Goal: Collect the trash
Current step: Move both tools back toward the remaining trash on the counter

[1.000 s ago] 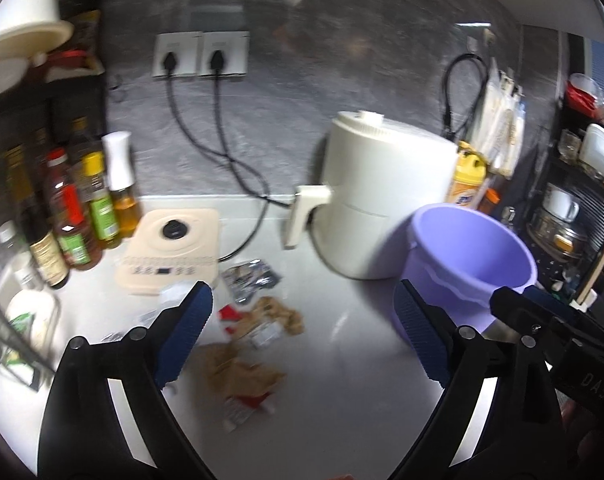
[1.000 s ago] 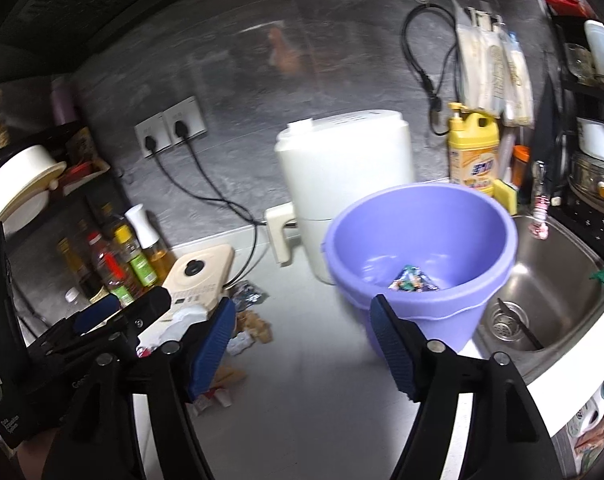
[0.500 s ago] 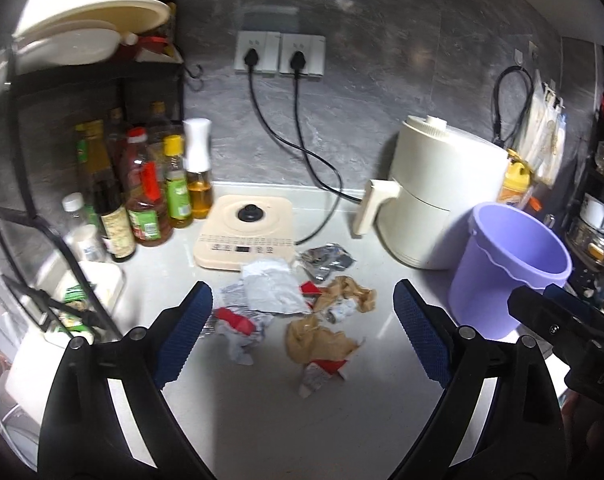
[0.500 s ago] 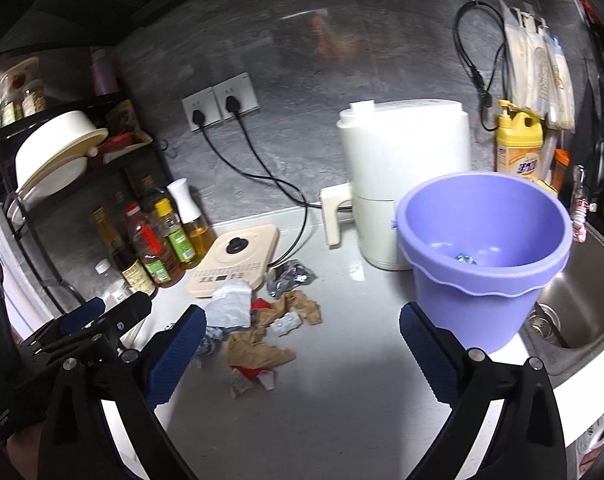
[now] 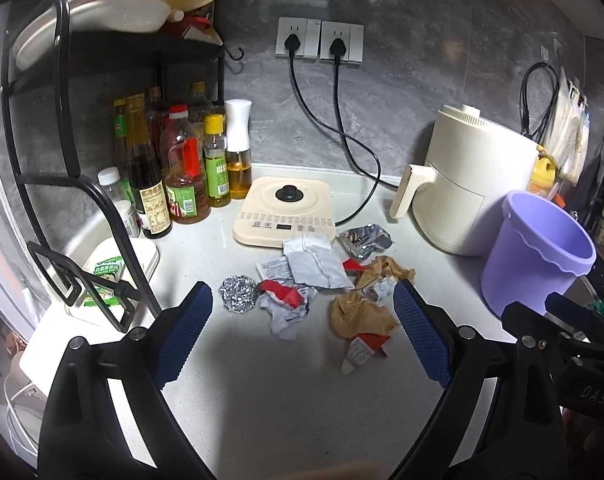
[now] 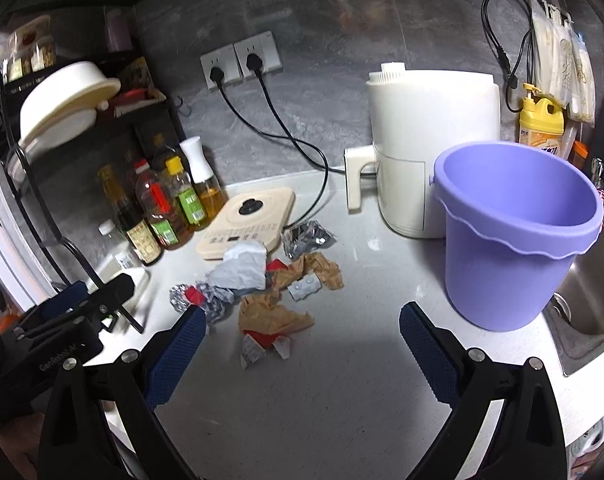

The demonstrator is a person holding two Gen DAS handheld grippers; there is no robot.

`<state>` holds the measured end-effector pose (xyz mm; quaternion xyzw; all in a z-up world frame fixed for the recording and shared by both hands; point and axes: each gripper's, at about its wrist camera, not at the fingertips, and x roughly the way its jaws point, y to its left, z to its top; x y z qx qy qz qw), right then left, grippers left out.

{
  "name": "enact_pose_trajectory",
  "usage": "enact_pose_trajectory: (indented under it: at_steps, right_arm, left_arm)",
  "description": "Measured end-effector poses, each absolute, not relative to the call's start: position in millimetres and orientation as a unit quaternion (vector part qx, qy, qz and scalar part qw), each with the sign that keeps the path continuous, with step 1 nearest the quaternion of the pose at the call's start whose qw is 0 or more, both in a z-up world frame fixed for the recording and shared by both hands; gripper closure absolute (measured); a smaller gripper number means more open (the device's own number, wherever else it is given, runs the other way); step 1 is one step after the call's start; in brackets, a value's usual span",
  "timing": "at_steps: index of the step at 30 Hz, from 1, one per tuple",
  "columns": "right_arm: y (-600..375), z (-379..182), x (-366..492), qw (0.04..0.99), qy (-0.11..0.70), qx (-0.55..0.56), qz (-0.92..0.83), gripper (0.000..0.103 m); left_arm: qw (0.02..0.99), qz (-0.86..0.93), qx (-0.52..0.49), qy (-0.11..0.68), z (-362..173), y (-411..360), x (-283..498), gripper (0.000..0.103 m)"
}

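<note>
Crumpled trash lies in a pile on the white counter: grey paper (image 5: 316, 264), brown paper (image 5: 360, 314), a foil ball (image 5: 237, 293), a silver wrapper (image 5: 365, 237) and a red-and-white sachet (image 5: 362, 350). My left gripper (image 5: 304, 332) hangs open just in front of the pile, touching nothing. To the right of the pile stands a purple bucket (image 6: 514, 248). My right gripper (image 6: 302, 348) is wide open and empty, with the sachet (image 6: 261, 346) and brown paper (image 6: 273, 314) just beyond its left finger. The bucket's inside is hidden from both views.
A white air fryer (image 5: 474, 184) stands behind the bucket and a cream induction cooker (image 5: 287, 210) behind the pile, both with cords to the wall sockets. Sauce bottles (image 5: 181, 176) and a black dish rack (image 5: 81, 200) fill the left. A steel sink (image 6: 590, 300) lies right of the bucket.
Both grippers have swung left, away from the bucket and toward the trash pile, which now sits in the middle of each view. The right gripper's jaws have spread wider.
</note>
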<state>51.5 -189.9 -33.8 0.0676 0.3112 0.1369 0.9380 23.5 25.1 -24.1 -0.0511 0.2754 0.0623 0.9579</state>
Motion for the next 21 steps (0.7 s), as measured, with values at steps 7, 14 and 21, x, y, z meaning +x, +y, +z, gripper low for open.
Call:
enact_pose_trajectory:
  at_steps: [7,14,21]
  right_arm:
    - [-176.4,-58.6,57.2,0.927,0.348,0.046,0.136,0.008]
    - [-164.4,-85.3,61.9,0.911,0.383,0.042,0.149,0.008]
    - [-166.6,-97.1,73.5,0.906,0.397,0.05,0.134,0.008]
  left_arm:
    - [0.949,0.069,-0.046,0.303,-53.6,38.1,30.2,0.012]
    - [0.94,0.081,-0.059,0.326,-79.0,50.0,40.9,0.012]
    - [0.94,0.06,-0.072,0.327,-85.6,54.6,64.3,0.014]
